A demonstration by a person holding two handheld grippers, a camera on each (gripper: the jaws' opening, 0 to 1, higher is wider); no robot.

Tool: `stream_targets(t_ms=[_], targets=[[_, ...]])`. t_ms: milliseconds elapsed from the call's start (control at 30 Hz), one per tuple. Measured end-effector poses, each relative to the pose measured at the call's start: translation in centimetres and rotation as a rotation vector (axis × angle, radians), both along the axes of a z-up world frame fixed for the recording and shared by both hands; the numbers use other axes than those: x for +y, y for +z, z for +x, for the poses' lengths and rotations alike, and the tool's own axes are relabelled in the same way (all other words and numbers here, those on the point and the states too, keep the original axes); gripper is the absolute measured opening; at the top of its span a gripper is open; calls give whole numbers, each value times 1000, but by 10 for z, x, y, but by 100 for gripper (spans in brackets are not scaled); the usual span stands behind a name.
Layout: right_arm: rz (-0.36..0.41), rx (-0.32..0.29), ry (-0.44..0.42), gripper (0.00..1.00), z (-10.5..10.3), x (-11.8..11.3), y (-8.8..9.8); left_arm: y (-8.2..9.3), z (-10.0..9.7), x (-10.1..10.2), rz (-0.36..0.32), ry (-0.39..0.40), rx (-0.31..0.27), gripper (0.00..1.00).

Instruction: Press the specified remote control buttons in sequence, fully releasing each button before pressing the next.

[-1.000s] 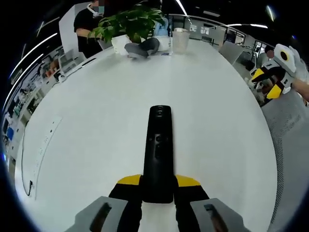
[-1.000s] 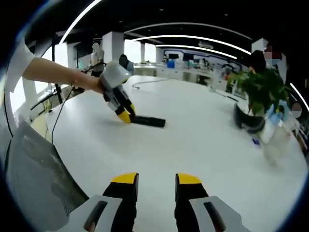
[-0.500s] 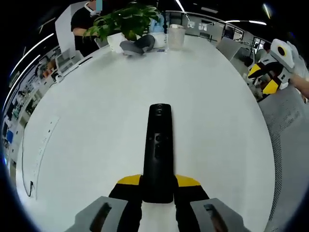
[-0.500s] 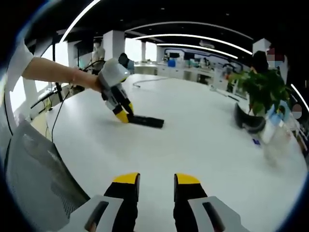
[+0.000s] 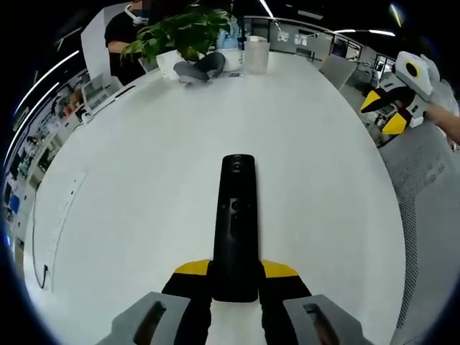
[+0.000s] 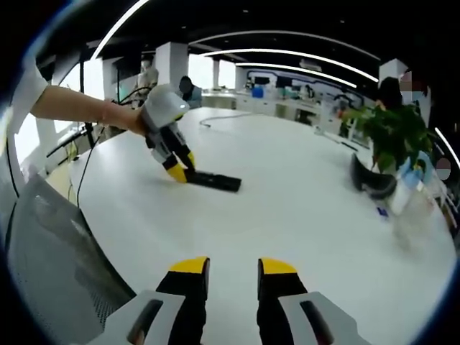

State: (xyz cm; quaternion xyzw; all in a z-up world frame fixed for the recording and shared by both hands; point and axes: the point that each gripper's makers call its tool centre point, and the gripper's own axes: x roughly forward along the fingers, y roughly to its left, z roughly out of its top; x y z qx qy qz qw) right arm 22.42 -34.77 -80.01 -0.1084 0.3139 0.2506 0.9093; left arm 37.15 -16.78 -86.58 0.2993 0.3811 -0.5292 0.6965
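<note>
- Black remote control flat on white table, near end clamped between yellow-tipped jaws of left gripper, buttons up, long axis pointing away.
- Right gripper well apart from remote, off near table edge, jaws slightly apart, nothing held.
- Potted plant, clear cup at far end.
</note>
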Motion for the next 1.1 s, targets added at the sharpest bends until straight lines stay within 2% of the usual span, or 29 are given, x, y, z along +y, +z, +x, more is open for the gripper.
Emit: stream_targets(t_ms=[1100], targets=[[-20,7,8,21,-1,-1,-1,1,-38,2,1,-45,-5,24]])
